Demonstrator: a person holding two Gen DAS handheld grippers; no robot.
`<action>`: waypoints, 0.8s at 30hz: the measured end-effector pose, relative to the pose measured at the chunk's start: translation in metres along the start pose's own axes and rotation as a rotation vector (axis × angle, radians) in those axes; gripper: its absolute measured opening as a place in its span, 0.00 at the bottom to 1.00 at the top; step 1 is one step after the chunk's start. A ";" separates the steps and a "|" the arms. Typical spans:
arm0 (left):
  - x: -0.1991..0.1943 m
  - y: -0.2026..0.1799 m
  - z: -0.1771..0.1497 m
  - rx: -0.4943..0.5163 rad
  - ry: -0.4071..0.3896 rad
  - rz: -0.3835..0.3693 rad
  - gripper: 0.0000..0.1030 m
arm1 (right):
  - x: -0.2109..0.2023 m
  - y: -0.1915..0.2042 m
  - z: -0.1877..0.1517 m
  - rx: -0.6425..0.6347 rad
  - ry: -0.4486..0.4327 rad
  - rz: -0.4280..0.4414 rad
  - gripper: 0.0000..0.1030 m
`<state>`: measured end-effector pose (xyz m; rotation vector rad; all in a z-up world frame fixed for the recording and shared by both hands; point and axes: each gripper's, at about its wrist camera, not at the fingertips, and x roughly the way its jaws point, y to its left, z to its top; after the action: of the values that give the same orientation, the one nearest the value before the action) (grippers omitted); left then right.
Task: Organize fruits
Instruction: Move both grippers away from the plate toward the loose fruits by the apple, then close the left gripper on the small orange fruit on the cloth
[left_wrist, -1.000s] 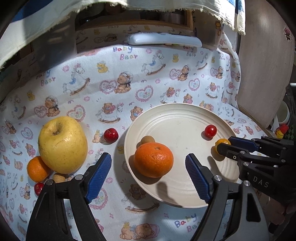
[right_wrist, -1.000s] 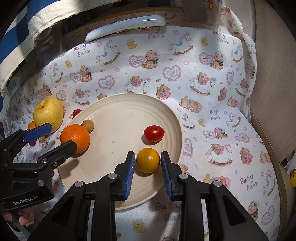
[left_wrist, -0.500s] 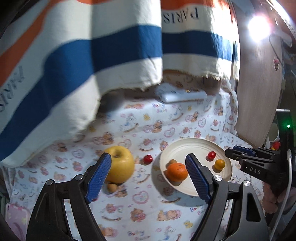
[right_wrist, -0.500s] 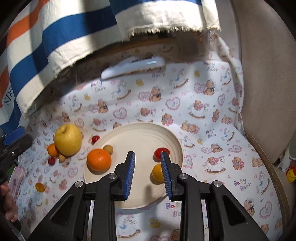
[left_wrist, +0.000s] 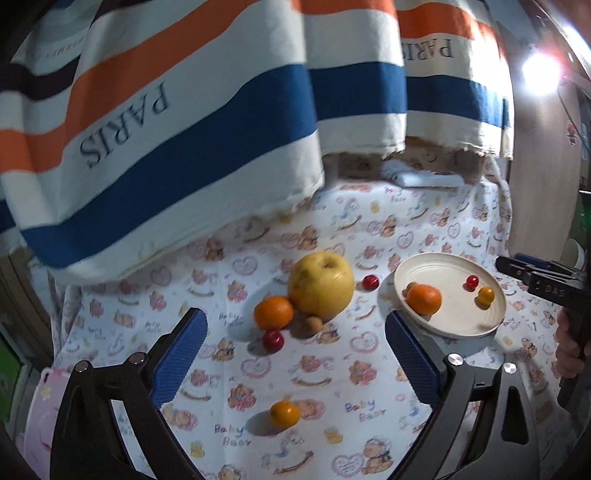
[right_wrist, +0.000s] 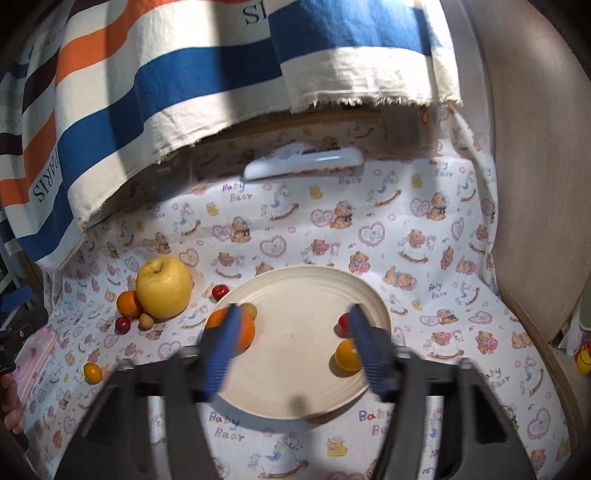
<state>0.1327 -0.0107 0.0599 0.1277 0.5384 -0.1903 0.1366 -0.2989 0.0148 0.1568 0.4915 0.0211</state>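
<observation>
A cream plate (right_wrist: 303, 295) holds an orange (right_wrist: 246, 334), a brown longan (right_wrist: 252, 309), a red tomato (right_wrist: 342, 322) and a small yellow-orange fruit (right_wrist: 345, 355). My right gripper (right_wrist: 295, 347) hovers above the plate, blurred, its jaws opening with nothing between them. Left of the plate lie a big yellow apple (left_wrist: 321, 284), an orange (left_wrist: 273, 312), a longan (left_wrist: 312, 325) and two red tomatoes (left_wrist: 273, 339) (left_wrist: 370, 281). My left gripper (left_wrist: 295, 354) hangs above the cloth, jaws opening and empty. A small orange fruit (left_wrist: 283, 414) lies below it.
A striped cloth (left_wrist: 184, 122) printed PARIS hangs over the back of the table. A white remote-like object (right_wrist: 303, 162) lies under its hem. A pale curved panel (right_wrist: 535, 184) bounds the right side. A pink item (right_wrist: 35, 354) sits at the left edge.
Both grippers have drawn back and risen, so the fruits look smaller. The right jaws have spread and the yellow-orange fruit lies free on the plate. The left jaws stand wider.
</observation>
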 end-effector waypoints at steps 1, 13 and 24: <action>0.003 0.004 -0.003 -0.018 0.014 0.005 0.95 | -0.001 0.001 -0.001 -0.004 -0.013 -0.008 0.69; 0.061 0.024 -0.042 -0.112 0.357 -0.036 0.82 | 0.016 0.018 -0.015 -0.093 0.023 -0.009 0.82; 0.080 0.025 -0.058 -0.132 0.483 -0.054 0.73 | 0.024 0.026 -0.025 -0.139 0.056 -0.014 0.82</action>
<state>0.1762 0.0114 -0.0296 0.0290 1.0341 -0.1764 0.1464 -0.2686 -0.0137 0.0168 0.5450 0.0461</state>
